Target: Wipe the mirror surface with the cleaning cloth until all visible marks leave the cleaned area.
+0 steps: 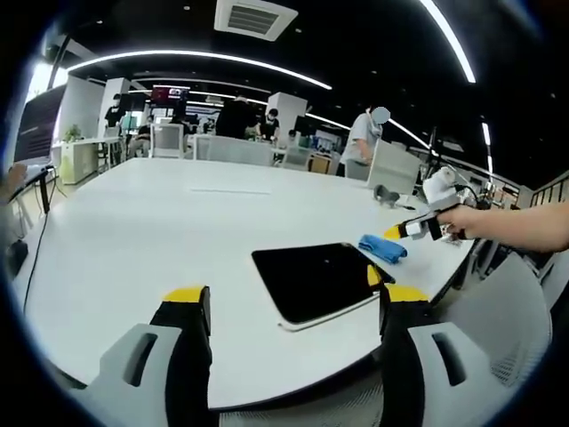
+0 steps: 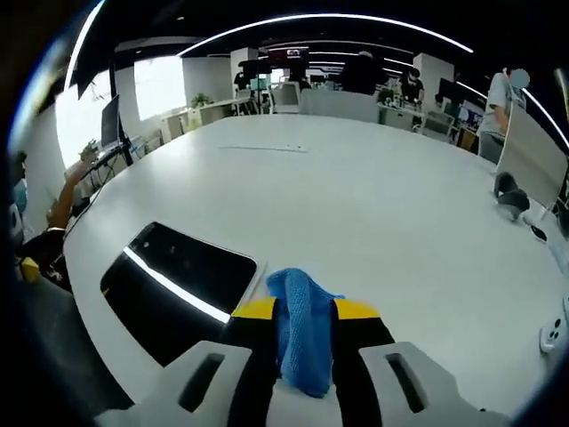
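Observation:
A dark rectangular mirror lies flat on the white table, near its front edge. My left gripper hovers over the mirror's near side, open, with nothing between its yellow-tipped jaws. A blue cleaning cloth rests on the table just right of the mirror. My right gripper comes in from the right, held by a hand. In the right gripper view the right gripper is shut on the cloth, which bunches between the jaws. The mirror lies just to the cloth's left.
A grey chair stands at the table's rounded edge on the right. A small grey object and a white device sit on the table's right side. People, desks and chairs fill the room beyond the far edge.

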The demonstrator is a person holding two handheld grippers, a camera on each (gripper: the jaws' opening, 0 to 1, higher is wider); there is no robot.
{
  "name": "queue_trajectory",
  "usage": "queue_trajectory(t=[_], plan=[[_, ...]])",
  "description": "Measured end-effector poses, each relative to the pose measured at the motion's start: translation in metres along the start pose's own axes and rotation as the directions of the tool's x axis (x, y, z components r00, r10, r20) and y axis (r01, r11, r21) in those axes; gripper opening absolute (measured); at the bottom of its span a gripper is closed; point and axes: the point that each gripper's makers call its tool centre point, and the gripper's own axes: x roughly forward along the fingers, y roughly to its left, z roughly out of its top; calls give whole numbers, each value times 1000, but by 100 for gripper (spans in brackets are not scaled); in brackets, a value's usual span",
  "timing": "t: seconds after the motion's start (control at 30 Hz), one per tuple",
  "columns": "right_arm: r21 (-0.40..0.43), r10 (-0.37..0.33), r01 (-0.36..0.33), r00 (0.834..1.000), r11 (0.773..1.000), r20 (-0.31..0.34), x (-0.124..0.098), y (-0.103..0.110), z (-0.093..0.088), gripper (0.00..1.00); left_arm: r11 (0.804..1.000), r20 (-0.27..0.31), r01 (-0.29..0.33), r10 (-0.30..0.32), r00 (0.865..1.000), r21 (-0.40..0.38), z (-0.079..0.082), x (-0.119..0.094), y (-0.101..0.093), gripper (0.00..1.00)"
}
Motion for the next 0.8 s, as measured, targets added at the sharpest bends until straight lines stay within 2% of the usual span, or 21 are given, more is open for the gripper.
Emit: queue_trajectory(t=[0.13, 0.3, 0.5, 0.53, 0.6, 0.67, 0.73, 0.8], plan=[[-16, -13, 13, 1000, 1000, 19, -22, 0, 0, 19, 1000, 13, -8, 8, 1000, -1, 2, 0, 1, 77], [-4, -63, 64, 997, 998, 39, -68, 5, -5, 22, 1000, 24, -2, 2, 1000, 2, 4, 0, 0, 81], [4, -82, 82, 993, 997, 88, -102, 30, -8, 54, 1000, 42, 0, 1, 999, -15, 6, 0, 0, 81], [-11, -88, 90, 992, 996, 93, -107, 35, -12, 56, 1000, 47, -2, 3, 999, -17, 6, -1, 1, 82], [-57, -129, 136, 985, 989, 116, -115, 36, -17, 53, 1000, 61, -1, 2, 998, -23, 8, -1, 0, 82], [-52, -122, 128, 988, 990, 97, -118, 47, -36, 50, 1000, 76, -6, 8, 997, -31, 10, -2, 1, 82], [-49, -105, 110, 991, 993, 87, -119, 55, -49, 53, 999, 72, -9, 11, 997, -31, 9, -2, 2, 82], [-43, -106, 110, 990, 993, 90, -121, 56, -56, 55, 1000, 72, -4, 6, 997, -28, 9, -2, 1, 82]])
